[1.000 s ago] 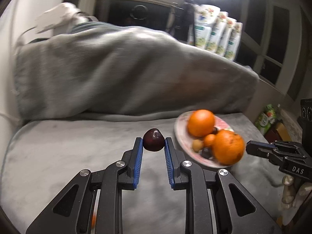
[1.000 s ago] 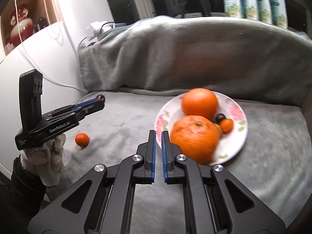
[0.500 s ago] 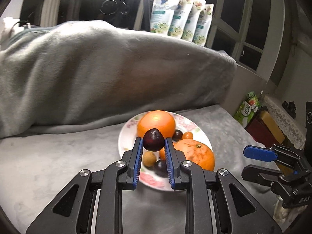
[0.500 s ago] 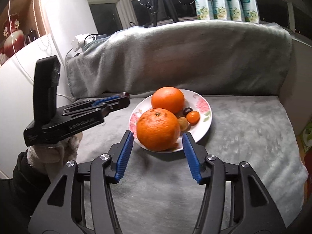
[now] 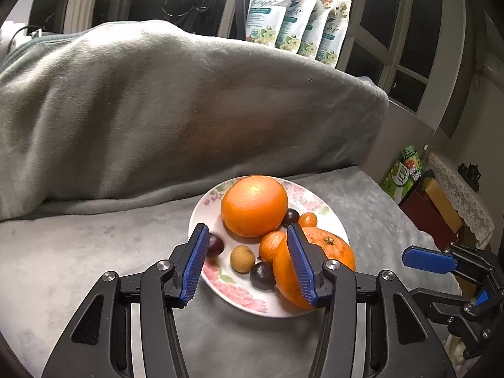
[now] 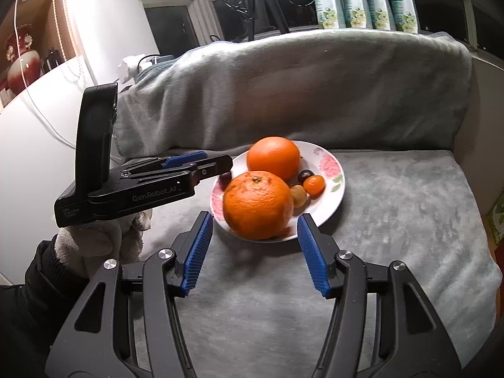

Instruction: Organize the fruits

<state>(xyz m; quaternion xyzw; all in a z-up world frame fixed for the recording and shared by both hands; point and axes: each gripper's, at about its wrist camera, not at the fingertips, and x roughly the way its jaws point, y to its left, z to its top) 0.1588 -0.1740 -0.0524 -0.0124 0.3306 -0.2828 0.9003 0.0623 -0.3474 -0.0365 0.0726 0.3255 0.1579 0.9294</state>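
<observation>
Having carried a dark plum (image 5: 215, 245) over from the bare blanket, the left tool (image 5: 249, 261) is opening above the floral plate (image 5: 201, 211), and the plum is lying on the plate's near-left rim, freed from the pads. The right tool (image 6: 255, 252) is hovering open and empty before the front orange (image 6: 258, 204). Oranges, kumquats, longan and plums are gathering on the plate, so sorting is appearing nearly complete.

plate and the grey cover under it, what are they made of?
Plate: looks like glazed ceramic, glossy white with printed pink flowers; melamine not ruled out. Grey cover: plush fleece-like fabric, matte, with brushed nap marks and soft folds.
</observation>
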